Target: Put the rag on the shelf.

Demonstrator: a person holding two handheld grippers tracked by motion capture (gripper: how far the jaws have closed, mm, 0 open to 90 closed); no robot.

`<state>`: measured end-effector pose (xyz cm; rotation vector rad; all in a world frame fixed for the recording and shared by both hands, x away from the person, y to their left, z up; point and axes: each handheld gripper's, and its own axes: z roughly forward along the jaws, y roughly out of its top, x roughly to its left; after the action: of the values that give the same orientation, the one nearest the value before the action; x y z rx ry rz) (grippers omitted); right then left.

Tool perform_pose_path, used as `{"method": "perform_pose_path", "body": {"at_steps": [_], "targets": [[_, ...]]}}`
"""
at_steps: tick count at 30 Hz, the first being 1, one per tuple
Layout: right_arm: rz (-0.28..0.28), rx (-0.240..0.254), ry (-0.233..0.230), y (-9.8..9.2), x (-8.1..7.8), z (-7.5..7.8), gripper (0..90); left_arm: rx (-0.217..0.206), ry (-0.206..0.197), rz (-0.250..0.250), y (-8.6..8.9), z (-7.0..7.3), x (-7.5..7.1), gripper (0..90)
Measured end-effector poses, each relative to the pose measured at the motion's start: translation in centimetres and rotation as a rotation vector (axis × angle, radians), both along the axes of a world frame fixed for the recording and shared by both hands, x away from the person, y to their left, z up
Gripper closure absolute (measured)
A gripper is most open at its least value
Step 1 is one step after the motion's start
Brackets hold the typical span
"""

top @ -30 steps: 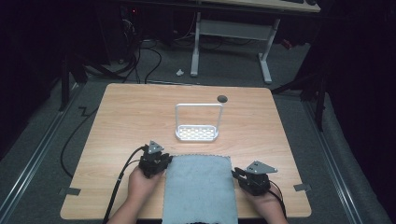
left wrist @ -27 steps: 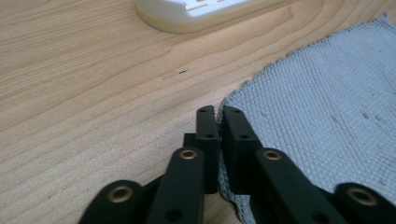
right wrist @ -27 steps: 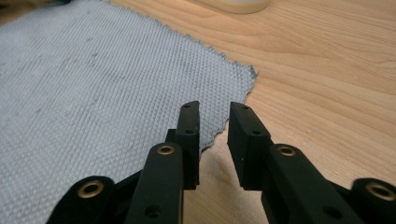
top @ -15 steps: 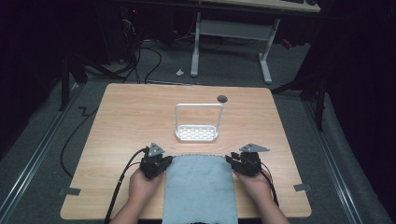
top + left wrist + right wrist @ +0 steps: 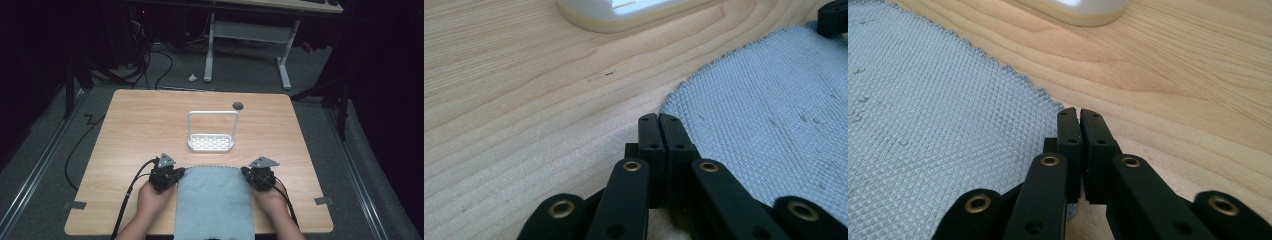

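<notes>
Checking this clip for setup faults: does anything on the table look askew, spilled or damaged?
Nothing stands out. The grey cloth lies flat and square at the near edge of the table, the white rack stands upright beyond it, and the left gripper and right gripper sit shut at the cloth's far corners.

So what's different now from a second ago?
The right hand-held gripper slid in from beside the grey cloth to its far right corner, and its jaws have just closed there on the cloth's edge. The left hand-held gripper shut at the far left corner. Cloth and white rack stayed put.
</notes>
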<state>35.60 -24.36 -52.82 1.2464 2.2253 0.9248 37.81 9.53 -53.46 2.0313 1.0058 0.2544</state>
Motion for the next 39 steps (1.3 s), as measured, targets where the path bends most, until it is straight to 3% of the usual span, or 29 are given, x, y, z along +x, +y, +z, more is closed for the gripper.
{"method": "perform_pose_path", "body": {"at_steps": [2, 3, 5, 6, 8, 14, 25, 29, 39], "targets": [[-0.002, -0.001, -0.005, 0.0, -0.1, 0.0, 89.3, -0.009, -0.023, -0.001, 0.1, 0.1, -0.3, 88.9], [0.001, 0.007, -0.014, -0.1, -0.2, 0.0, 89.4, -0.020, -0.055, -0.006, 0.2, 0.2, -0.7, 88.9], [-0.002, 0.055, -0.038, -0.6, -0.8, 0.4, 89.4, -0.016, -0.061, -0.020, 0.2, 0.3, -1.0, 89.1], [-0.007, 0.070, -0.042, -0.7, -1.0, 0.6, 89.4, -0.040, -0.065, -0.014, 0.5, 0.4, -1.1, 89.1], [-0.005, 0.082, -0.062, -1.0, -1.3, 0.8, 89.4, -0.056, -0.066, -0.010, 0.6, 0.5, -1.2, 89.2], [0.000, 0.114, -0.111, -1.0, -2.3, 1.7, 89.3, -0.095, -0.127, -0.001, 0.7, 1.3, -2.2, 89.1], [0.012, 0.149, -0.204, -0.8, -3.3, 3.3, 89.2, -0.175, -0.184, 0.011, 1.0, 3.0, -3.3, 89.0], [0.009, 0.154, -0.221, -0.8, -3.5, 3.6, 89.2, -0.195, -0.188, 0.014, 1.1, 3.3, -3.4, 89.0], [0.005, 0.186, -0.313, -0.9, -4.2, 5.9, 89.2, -0.242, -0.260, 0.035, 1.7, 5.6, -3.7, 89.1]]}}
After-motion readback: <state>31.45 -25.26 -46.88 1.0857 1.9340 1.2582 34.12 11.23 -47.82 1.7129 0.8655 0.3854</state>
